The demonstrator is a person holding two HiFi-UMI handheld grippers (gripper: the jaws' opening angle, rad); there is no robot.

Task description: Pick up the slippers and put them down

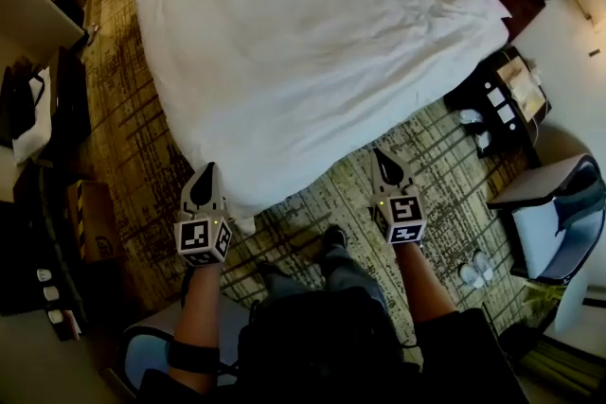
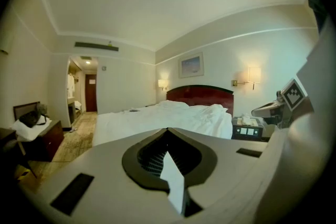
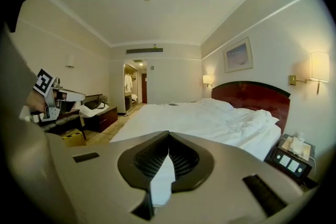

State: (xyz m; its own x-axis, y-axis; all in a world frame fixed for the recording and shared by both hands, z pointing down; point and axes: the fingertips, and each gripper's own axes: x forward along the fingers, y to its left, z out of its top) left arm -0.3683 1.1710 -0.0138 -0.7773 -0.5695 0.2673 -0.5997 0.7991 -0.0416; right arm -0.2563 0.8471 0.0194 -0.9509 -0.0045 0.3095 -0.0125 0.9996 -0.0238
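Observation:
A pair of white slippers (image 1: 476,269) lies on the patterned carpet at the right, beside a grey chair. Two more white slipper-like shapes (image 1: 472,120) lie by the dark nightstand. Both grippers are held out level over the foot of the bed, far from either pair. My left gripper (image 1: 201,175) is shut with nothing in it; its dark jaws meet at the tip (image 2: 168,131). My right gripper (image 1: 383,158) is likewise shut and empty (image 3: 168,137). No slippers appear in either gripper view.
A large bed with a white duvet (image 1: 312,33) fills the middle. A nightstand (image 1: 502,95) stands at its right and a grey chair (image 1: 554,218) nearer. A cardboard box (image 1: 90,218) and dark furniture (image 1: 38,109) line the left wall.

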